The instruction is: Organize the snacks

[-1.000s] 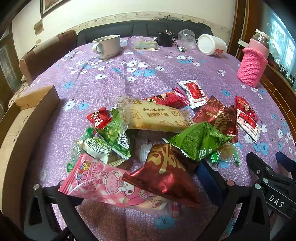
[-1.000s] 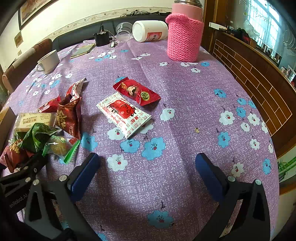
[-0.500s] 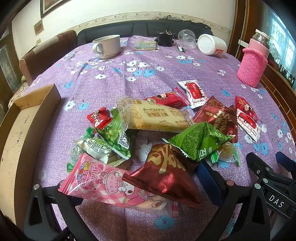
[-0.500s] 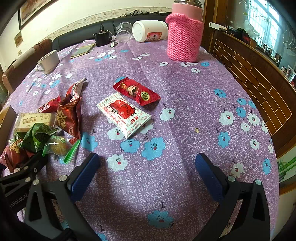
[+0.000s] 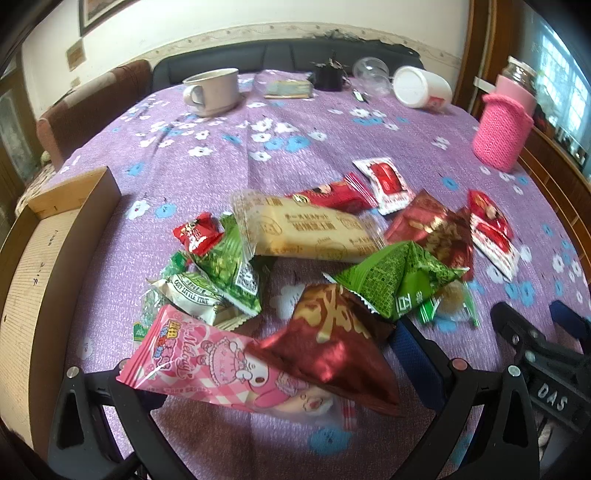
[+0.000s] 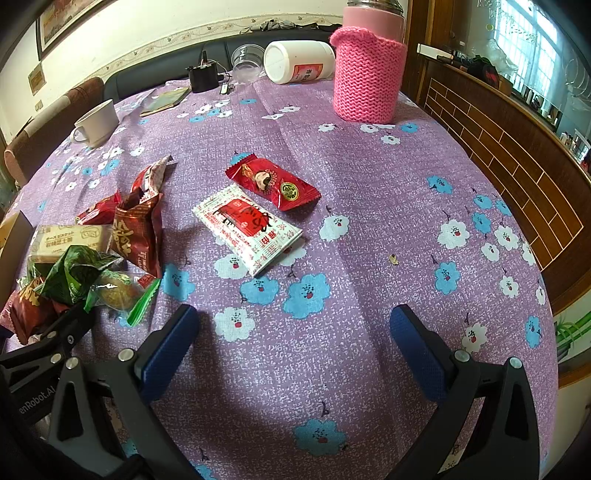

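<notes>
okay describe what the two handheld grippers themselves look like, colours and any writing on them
Both grippers, left gripper and right gripper, have black plastic frames with silver screws and blue textured finger pads. White lettering shows on the bodies: "DAS" on the right one, "enRobot.AI" on the left one. No cables or sleeves are visible.

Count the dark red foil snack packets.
2. One dark red packet lies nearest the left wrist camera, overlapping the pink packet; the other dark red packet sits right of the beige biscuit pack. Others may hide under the pile.

Cream wall, dark sofa, brown armchair, bright window right.
</notes>
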### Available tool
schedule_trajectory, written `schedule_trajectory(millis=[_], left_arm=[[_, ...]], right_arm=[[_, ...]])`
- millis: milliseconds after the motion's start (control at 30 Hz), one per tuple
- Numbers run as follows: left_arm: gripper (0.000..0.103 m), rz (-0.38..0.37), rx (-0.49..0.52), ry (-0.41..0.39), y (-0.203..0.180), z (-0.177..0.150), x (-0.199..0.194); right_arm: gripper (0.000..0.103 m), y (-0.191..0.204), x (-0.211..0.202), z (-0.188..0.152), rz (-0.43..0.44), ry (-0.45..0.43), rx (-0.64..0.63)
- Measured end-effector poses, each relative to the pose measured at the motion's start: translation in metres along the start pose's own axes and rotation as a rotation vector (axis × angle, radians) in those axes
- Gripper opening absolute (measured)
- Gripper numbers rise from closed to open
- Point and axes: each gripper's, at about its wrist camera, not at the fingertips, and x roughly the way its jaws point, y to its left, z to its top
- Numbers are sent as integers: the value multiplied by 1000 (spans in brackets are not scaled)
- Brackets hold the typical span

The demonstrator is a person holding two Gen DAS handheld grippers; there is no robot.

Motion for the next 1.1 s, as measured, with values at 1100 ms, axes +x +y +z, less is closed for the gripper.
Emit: schedule_trajectory(millis=[1100], left_arm=[[82,-288,-20,-132,145,-36,-61]], right_arm=[[103,-2,-17,-20,7,46,-13]])
